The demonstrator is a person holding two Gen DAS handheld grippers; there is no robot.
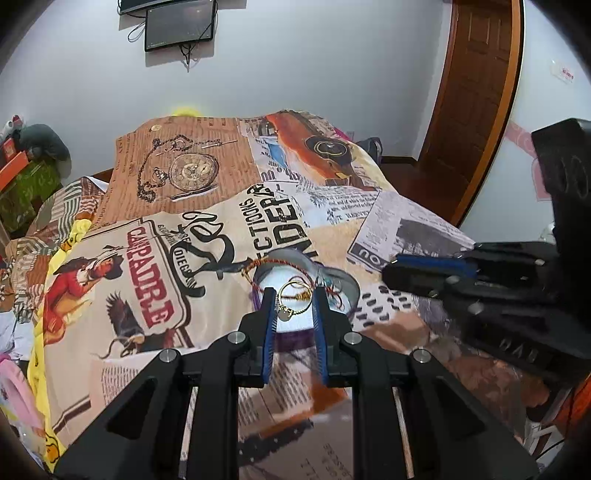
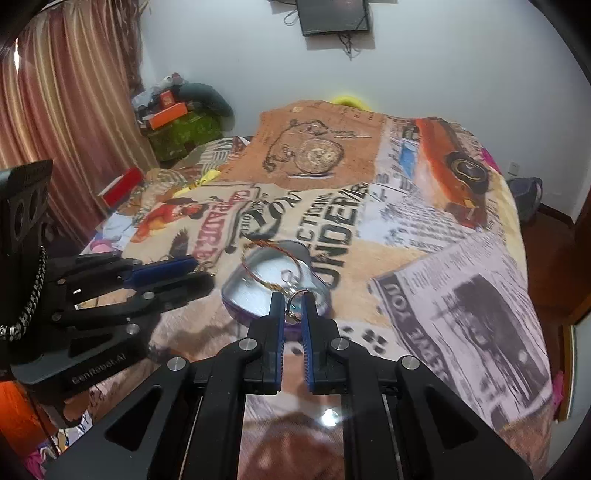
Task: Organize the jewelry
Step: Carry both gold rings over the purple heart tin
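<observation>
A heart-shaped purple tin (image 1: 347, 286) (image 2: 236, 299) with a pale lining lies open on the bed. A red-and-gold cord bracelet (image 1: 273, 263) (image 2: 258, 273) drapes over its rim. My left gripper (image 1: 294, 295) holds its fingers a little apart around a gold hoop with a round pendant (image 1: 293, 299), just over the tin. My right gripper (image 2: 293, 301) holds its fingers narrowly apart around a small silver ring piece (image 2: 293, 306) at the tin's near edge. Each gripper shows from the side in the other's view (image 1: 424, 273) (image 2: 162, 275).
The bed is covered by a printed collage blanket (image 1: 207, 229) (image 2: 424, 236). A wooden door (image 1: 476, 92) stands at the right, curtains (image 2: 66, 110) at the left. Boxes and clutter (image 2: 177, 114) sit by the far wall. A screen (image 1: 179, 24) hangs on the wall.
</observation>
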